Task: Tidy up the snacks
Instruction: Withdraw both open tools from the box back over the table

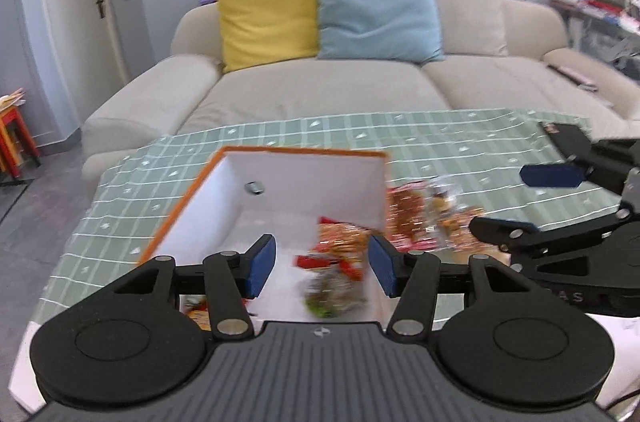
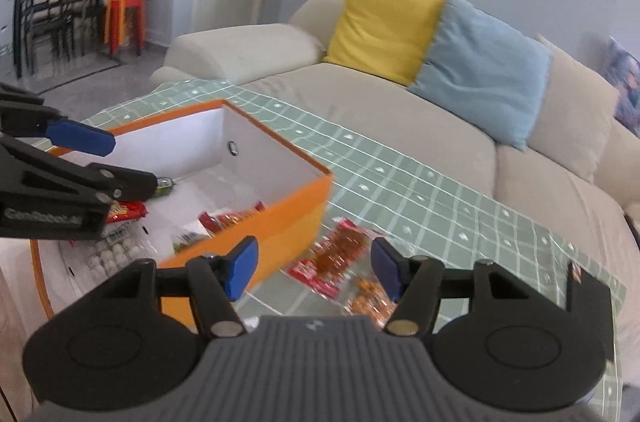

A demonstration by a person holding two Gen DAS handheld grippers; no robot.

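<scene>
An orange box with white inside stands on the green checked tablecloth. My left gripper is open over the box; a blurred red and orange snack packet lies inside below it, apart from the pads. More packets lie in the box. My right gripper is open above red and orange snack packets lying on the cloth just right of the box. The same packets show in the left wrist view. The right gripper also shows there, and the left gripper in the right wrist view.
A beige sofa with yellow and blue cushions stands behind the table. A dark flat object lies on the cloth at the right. Red and yellow stools and dark chairs stand far left.
</scene>
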